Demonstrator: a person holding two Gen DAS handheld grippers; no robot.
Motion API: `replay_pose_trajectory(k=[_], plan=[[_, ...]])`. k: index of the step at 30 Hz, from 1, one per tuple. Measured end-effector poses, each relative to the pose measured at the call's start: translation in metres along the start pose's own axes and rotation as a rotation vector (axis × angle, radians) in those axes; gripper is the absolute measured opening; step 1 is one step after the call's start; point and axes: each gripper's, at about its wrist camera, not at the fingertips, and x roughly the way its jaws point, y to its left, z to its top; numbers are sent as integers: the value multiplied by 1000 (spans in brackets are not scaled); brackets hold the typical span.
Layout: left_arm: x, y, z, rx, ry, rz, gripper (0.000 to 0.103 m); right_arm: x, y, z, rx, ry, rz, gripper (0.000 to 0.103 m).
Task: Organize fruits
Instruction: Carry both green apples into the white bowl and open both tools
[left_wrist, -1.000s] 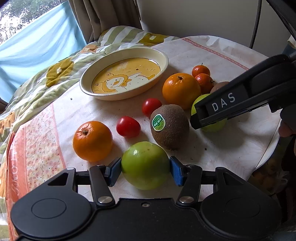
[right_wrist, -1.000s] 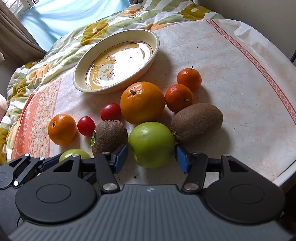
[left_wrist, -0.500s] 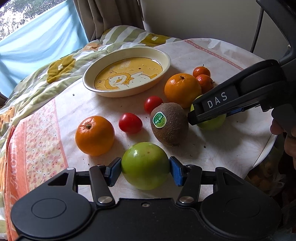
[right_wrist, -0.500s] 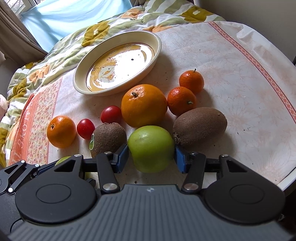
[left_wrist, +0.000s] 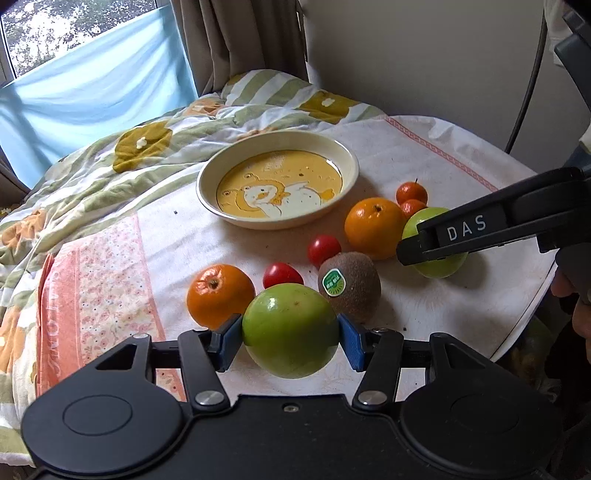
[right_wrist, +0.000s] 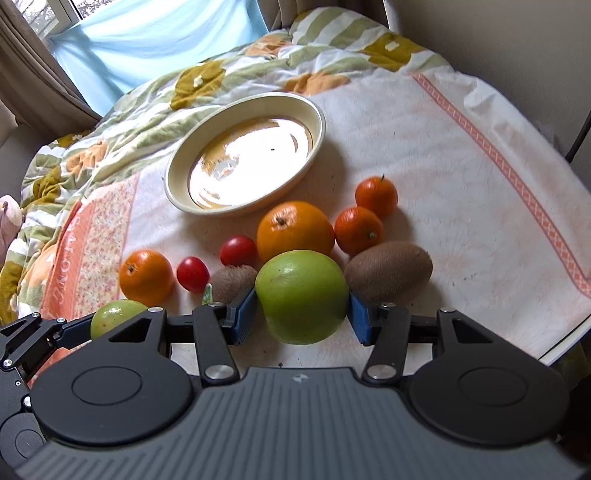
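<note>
Left wrist view: left gripper (left_wrist: 290, 338) has its blue pads pressed on both flanks of a round green apple (left_wrist: 290, 330), which looks clear of the cloth-covered round surface (left_wrist: 436, 310).
Fruit beyond it: small orange with a stem dimple (left_wrist: 219, 300), two red cherry tomatoes (left_wrist: 282, 275) (left_wrist: 324, 249), brown fuzzy kiwi with a green sticker (left_wrist: 351, 286), large orange (left_wrist: 375, 227), two small tangerines (left_wrist: 411, 192), all on the surface.
Dish: shallow cream ceramic plate with a yellow cartoon bear inside (left_wrist: 347, 162), empty, at the far side of the fruit.
Right gripper seen from here: its black finger marked DAS (left_wrist: 436, 243) crosses a second green apple (left_wrist: 439, 242); part of a hand (left_wrist: 576, 291) shows at the right edge.
Right wrist view: right gripper (right_wrist: 302, 314) is closed on that second green apple (right_wrist: 301, 295), pads against both sides.
Only in this view: second, unlabelled brown kiwi (right_wrist: 389, 271) just right of the held apple; both tangerines (right_wrist: 376, 195) (right_wrist: 358, 230) in full; the plate (right_wrist: 319, 122) washed out by glare.
Only in the left view: the bear print and the kiwi's sticker face.
Step, as I judge it: both apples picked up, transfer to the plate not yet made.
Next move calls for: carrying each apple over the low fruit without knocking it, lowering into the plate, releasing one at a time so they do not collide or roll.
</note>
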Motion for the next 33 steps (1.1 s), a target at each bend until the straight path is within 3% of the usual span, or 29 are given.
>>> replay_pose_trajectory(k=[11,18,26,33], plan=[[-41,12,41,-25,-123,36,60,-54,13,37,4,-123,12,68],[-40,20,77,-44,-164,52,60,-58,17,74,-13,-160,39,68],[-3,38,126,-115,-155,103,60,-26,18,136,-85,-159,76,68],[57,53,163,-176,-79,113,60,29,16,193,-154,-111,103,68]])
